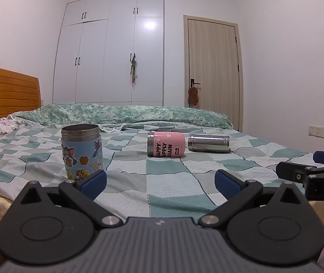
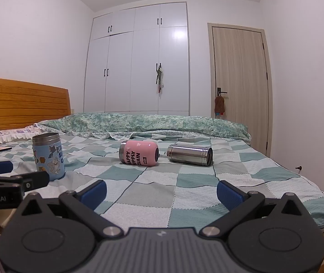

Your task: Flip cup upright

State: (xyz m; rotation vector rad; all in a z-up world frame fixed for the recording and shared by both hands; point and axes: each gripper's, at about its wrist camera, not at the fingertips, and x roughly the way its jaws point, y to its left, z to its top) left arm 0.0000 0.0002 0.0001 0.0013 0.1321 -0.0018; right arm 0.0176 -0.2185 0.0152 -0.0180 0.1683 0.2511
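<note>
Pink cup (image 2: 139, 152) lying sideways, blue cup (image 1: 82, 150) upright

The pink cup (image 1: 166, 144), lying on its side mid-bed, carries black letters reading "APPY", "UPPLY", "CHAIN"; the first letters are cut off. The blue cartoon cup (image 2: 48, 157), upright toward the bed's left edge, shows "SU". The left gripper's (image 2: 0, 199) body reads "nRobot.AI"; the right gripper's (image 1: 323, 190) body reads "DA".
</note>
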